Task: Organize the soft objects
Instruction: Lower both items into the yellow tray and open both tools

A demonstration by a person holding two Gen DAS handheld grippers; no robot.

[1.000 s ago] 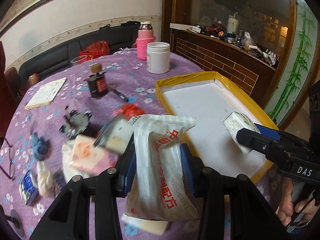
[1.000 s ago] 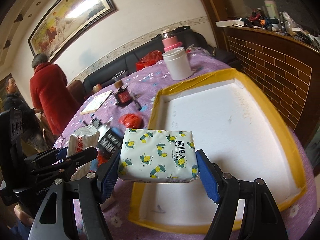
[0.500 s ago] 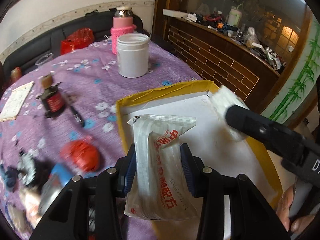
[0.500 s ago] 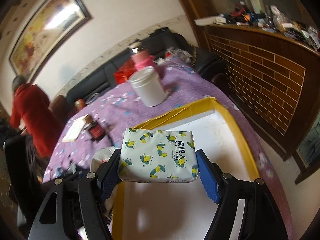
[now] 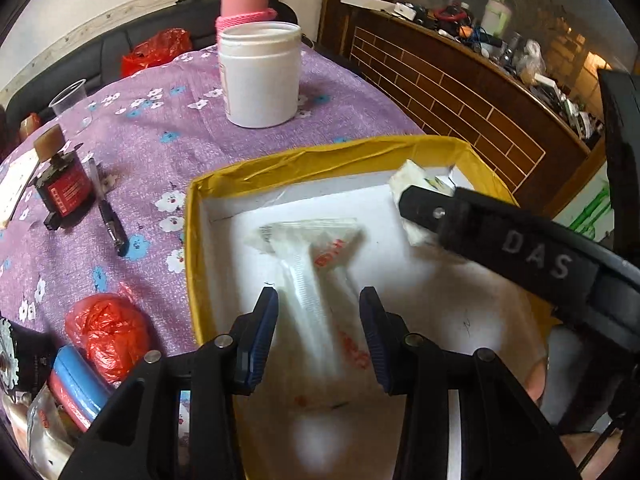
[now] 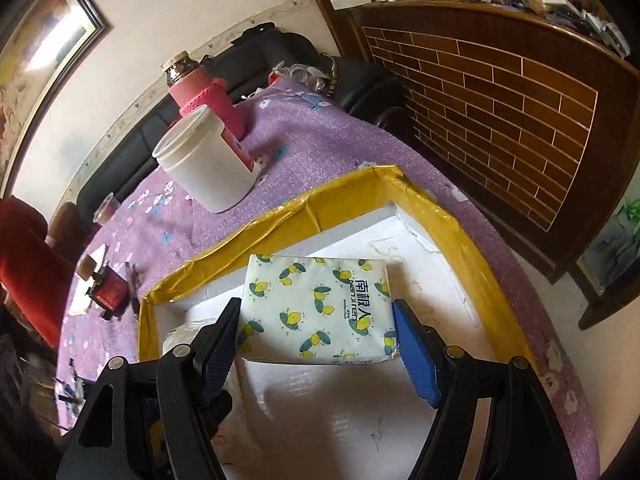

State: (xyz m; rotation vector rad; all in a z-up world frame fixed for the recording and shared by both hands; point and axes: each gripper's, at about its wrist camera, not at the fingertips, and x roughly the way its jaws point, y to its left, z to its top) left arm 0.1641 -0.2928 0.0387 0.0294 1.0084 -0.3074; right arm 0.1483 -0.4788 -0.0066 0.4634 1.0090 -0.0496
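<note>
The left gripper (image 5: 318,336) clamps a white plastic packet (image 5: 312,276) over the near part of the yellow-rimmed tray (image 5: 304,162); the right gripper (image 6: 316,338) grips a tissue pack (image 6: 320,308) toward its far corner. Best lower both until they rest flat and apart, then open.

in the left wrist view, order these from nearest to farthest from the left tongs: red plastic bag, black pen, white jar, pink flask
From the left tongs:
1. Red plastic bag, close on the left.
2. Black pen, farther left.
3. White jar, mid-table.
4. Pink flask, behind the jar.
</note>
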